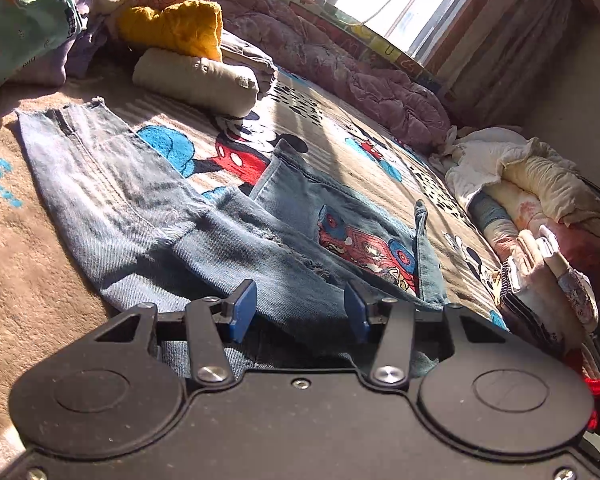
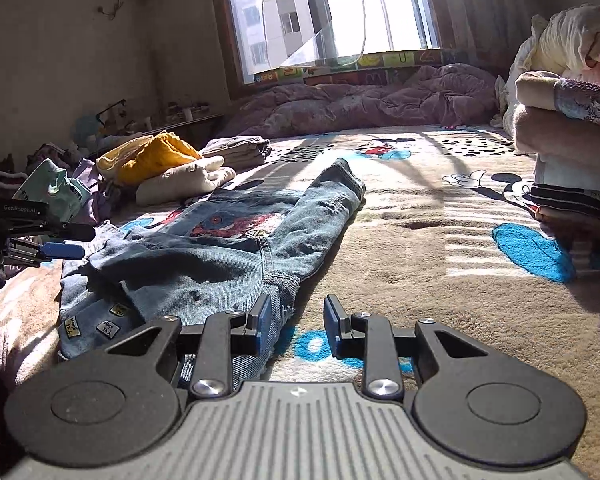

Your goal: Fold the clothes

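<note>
Jeans (image 2: 220, 248) lie half-folded, rumpled, on the cartoon blanket (image 2: 420, 280). Left gripper (image 1: 300, 312) and right gripper (image 2: 296, 324) both hover part-open and empty over the denim's near edge. Risk: a pinch catching one layer only, dragging the fold askew.

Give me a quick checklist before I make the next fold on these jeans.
1. Left gripper open, nothing pinched: ok; it sits over the jeans.
2. Right gripper open and empty: ok; its left finger is over the denim edge.
3. Jeans lying flat: not ok; one leg angles off, the waist end is bunched.
4. Free blanket on the right side of the jeans: ok.
5. Cream roll and yellow garment clear of the jeans: ok.
6. Fold already finished: not ok.
</note>
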Demonstrator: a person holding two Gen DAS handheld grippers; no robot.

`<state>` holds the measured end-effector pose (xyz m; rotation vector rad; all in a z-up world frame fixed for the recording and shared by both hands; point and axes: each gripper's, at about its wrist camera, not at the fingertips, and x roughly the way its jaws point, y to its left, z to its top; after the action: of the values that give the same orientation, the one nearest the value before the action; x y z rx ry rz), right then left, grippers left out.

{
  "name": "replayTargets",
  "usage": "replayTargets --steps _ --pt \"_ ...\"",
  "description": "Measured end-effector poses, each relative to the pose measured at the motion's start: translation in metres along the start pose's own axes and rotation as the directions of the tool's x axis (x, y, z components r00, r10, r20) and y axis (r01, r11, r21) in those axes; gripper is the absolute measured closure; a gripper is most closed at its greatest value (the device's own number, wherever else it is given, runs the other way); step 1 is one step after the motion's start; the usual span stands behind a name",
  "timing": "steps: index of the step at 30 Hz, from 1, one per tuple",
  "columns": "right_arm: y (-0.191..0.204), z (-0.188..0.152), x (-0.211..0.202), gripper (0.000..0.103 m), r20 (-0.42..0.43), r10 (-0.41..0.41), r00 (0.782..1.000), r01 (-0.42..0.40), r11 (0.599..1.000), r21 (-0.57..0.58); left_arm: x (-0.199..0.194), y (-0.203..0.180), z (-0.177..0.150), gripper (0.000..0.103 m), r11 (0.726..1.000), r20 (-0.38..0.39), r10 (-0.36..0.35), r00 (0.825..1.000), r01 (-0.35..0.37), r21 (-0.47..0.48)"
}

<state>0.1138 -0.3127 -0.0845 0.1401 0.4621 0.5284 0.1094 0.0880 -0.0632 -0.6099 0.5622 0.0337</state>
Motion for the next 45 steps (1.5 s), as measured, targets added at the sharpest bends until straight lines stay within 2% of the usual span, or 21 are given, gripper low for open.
replayTargets --steps 2,4,6,9,10,11,12,14,16,18,22,24,29,33,36,39,42,43,45 --pt "0.004 -0.001 0.001 0.072 -0.005 0.030 1.000 -0.030 1.000 0.002 0.003 0.023 0.006 0.056 0.993 0.012 0.019 1.000 -0.017 -0.119" --pt "0.011 -0.004 0.004 0.072 -0.026 0.033 0.999 -0.034 0.999 -0.032 0.008 0.041 0.011 0.056 0.976 0.015 0.008 1.000 -0.004 -0.218" --pt "0.014 -0.005 0.008 0.072 -0.041 0.043 0.998 -0.045 0.998 -0.032 0.016 0.049 0.012 0.056 0.965 0.002 0.007 1.000 -0.006 -0.261" --pt "0.018 -0.006 0.010 0.072 -0.047 0.056 0.997 -0.058 0.998 -0.038 0.027 0.051 0.014 0.060 0.964 -0.004 0.012 1.000 -0.013 -0.267" --pt "0.020 -0.006 0.011 0.072 -0.055 0.058 0.997 -0.060 0.997 -0.044 0.029 0.048 0.016 0.063 0.970 0.001 0.018 1.000 -0.017 -0.244" --pt "0.021 -0.007 0.011 0.072 -0.062 0.059 0.996 -0.063 0.997 -0.050 0.031 0.043 0.018 0.072 0.977 0.010 0.026 1.000 -0.023 -0.212" --pt "0.023 -0.007 0.012 0.072 -0.070 0.060 0.996 -0.064 0.996 -0.058 0.034 0.039 0.021 0.085 0.985 0.014 0.033 0.999 -0.030 -0.170" --pt "0.027 -0.011 0.015 0.072 -0.094 0.053 0.994 -0.061 0.994 -0.085 0.040 0.030 0.027 0.102 0.995 0.016 0.049 0.999 -0.047 -0.087" --pt "0.027 -0.013 0.016 0.072 -0.105 0.057 0.993 -0.067 0.993 -0.093 0.044 0.019 0.034 0.103 0.999 0.031 0.051 0.998 -0.051 0.007" --pt "0.022 -0.013 0.013 0.072 -0.090 0.058 0.994 -0.065 0.995 -0.070 0.038 0.005 0.046 0.103 0.994 0.086 0.020 0.996 -0.030 0.109" --pt "0.001 -0.010 0.001 0.072 -0.002 0.044 0.999 -0.044 0.998 0.044 0.027 -0.013 0.060 0.103 0.976 0.167 -0.055 0.984 0.018 0.216" --pt "-0.001 -0.010 0.001 0.072 0.002 0.038 0.999 -0.038 0.998 0.040 0.025 -0.015 0.059 0.103 0.970 0.189 -0.075 0.979 0.027 0.243" --pt "0.003 -0.011 0.005 0.072 -0.001 0.068 0.998 -0.068 0.997 0.021 0.022 -0.010 0.062 0.103 0.967 0.223 -0.108 0.969 0.050 0.249" --pt "0.020 -0.022 0.025 0.072 -0.144 0.087 0.986 -0.098 0.993 -0.070 0.021 -0.003 0.064 0.103 0.969 0.230 -0.128 0.965 0.072 0.237" --pt "0.034 -0.024 0.022 0.072 -0.128 0.068 0.989 -0.088 0.984 -0.158 0.028 0.003 0.063 0.103 0.971 0.218 -0.106 0.970 0.054 0.234" --pt "0.029 -0.016 0.006 0.072 -0.023 0.071 0.997 -0.074 0.989 -0.131 0.026 0.005 0.065 0.103 0.971 0.222 -0.117 0.968 0.064 0.231" --pt "0.029 -0.009 -0.007 0.072 0.086 0.082 0.993 -0.070 0.988 -0.135 0.028 0.007 0.064 0.103 0.971 0.216 -0.112 0.970 0.060 0.233" --pt "0.030 -0.009 -0.004 0.073 0.085 0.095 0.992 -0.082 0.986 -0.147 0.030 0.009 0.063 0.103 0.972 0.214 -0.104 0.971 0.053 0.230" --pt "0.035 -0.013 0.012 0.073 -0.024 0.105 0.994 -0.108 0.980 -0.165 0.037 0.011 0.062 0.103 0.973 0.206 -0.088 0.975 0.040 0.226"
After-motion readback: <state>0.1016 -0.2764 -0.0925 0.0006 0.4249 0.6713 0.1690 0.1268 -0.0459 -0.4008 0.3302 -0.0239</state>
